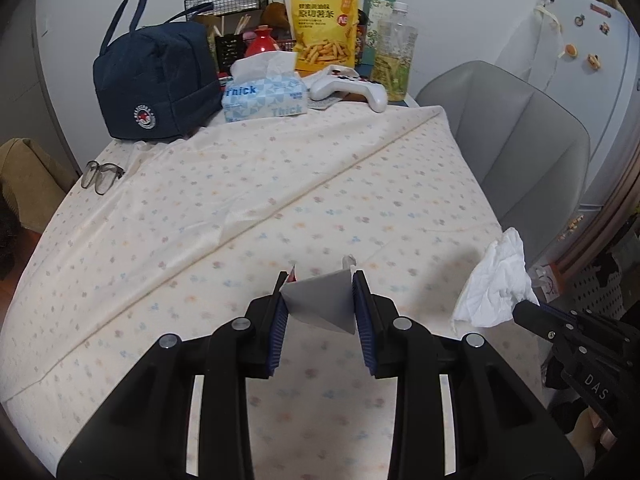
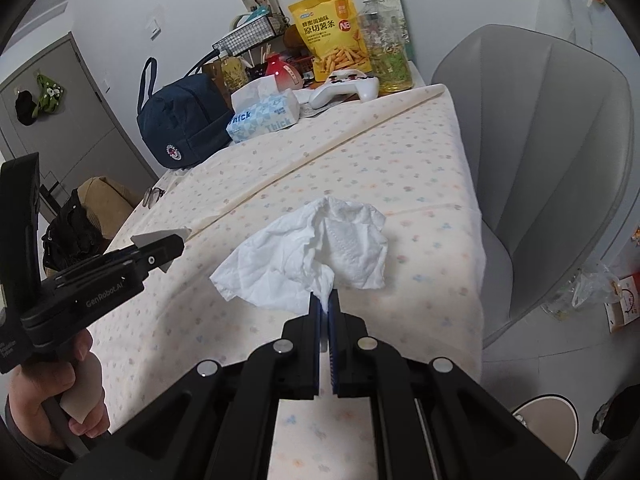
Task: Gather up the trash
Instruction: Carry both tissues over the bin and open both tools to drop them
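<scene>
The worktop (image 1: 320, 184) is covered by a pale cloth printed with small flowers, and a grey upholstered chair (image 1: 516, 128) is drawn up along its right edge. At the far end a navy lunch bag (image 1: 156, 80) is stood beside a blue tissue pack (image 1: 264, 96), a yellow snack bag (image 1: 326, 26), a clear plastic bottle (image 1: 394, 56) and a white game controller (image 1: 348, 88). A pair of glasses (image 1: 100, 176) is laid near the left edge of the worktop.

A crumpled white tissue (image 2: 316, 252) is held above the near part of the cloth, one twisted corner clamped between the closed jaws of the right gripper (image 2: 326, 304). In the left wrist view the same tissue (image 1: 496, 284) is seen off the worktop's right edge.

A small grey folded wrapper (image 1: 320, 304) with a red edge is gripped across its width by the jaws of the left gripper (image 1: 320, 284), lifted clear of the cloth over the worktop's near end. The left gripper (image 2: 160, 252) is also seen from the right wrist view, held in a hand (image 2: 48, 400).
</scene>
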`<state>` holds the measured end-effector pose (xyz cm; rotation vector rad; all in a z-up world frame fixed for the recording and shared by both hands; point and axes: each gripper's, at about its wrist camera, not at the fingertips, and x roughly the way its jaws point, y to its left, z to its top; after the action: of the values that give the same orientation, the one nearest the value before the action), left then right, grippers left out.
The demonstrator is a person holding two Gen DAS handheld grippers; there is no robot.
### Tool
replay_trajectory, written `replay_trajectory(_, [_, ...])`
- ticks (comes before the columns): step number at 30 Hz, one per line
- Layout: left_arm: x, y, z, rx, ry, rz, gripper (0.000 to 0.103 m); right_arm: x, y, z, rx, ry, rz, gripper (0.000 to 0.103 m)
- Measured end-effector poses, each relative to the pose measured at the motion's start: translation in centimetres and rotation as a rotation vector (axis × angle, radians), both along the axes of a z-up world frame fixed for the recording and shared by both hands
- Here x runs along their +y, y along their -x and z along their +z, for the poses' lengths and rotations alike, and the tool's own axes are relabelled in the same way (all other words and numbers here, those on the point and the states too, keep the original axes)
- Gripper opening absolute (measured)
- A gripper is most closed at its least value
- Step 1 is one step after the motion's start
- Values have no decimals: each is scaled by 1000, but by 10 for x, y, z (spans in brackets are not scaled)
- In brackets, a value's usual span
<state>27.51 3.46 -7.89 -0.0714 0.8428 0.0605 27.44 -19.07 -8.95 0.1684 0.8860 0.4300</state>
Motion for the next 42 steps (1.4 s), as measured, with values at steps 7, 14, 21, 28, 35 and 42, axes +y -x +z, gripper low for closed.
replay_trajectory(7, [-51, 6, -2, 7, -3, -76, 31, -46, 16, 2, -5, -17, -70, 4])
replay_trajectory(14, [-120, 8, -12, 31, -5, -187, 31, -110, 33, -6, 12, -32, -180, 5])
replay_trajectory(21, [-189, 8, -20, 58, -18, -299, 31, -177, 54, -20, 35, -37, -294, 5])
replay_trajectory(28, [-259, 8, -35, 105, -29, -404, 31, -237, 72, -43, 75, -35, -399, 5])
replay_trajectory(35, [-318, 10, -63, 171, -46, -494, 31, -289, 87, -85, 151, -37, -491, 5])
replay_trajectory(42, [-355, 19, -95, 240, -66, -553, 31, -331, 95, -160, 306, -60, -578, 8])
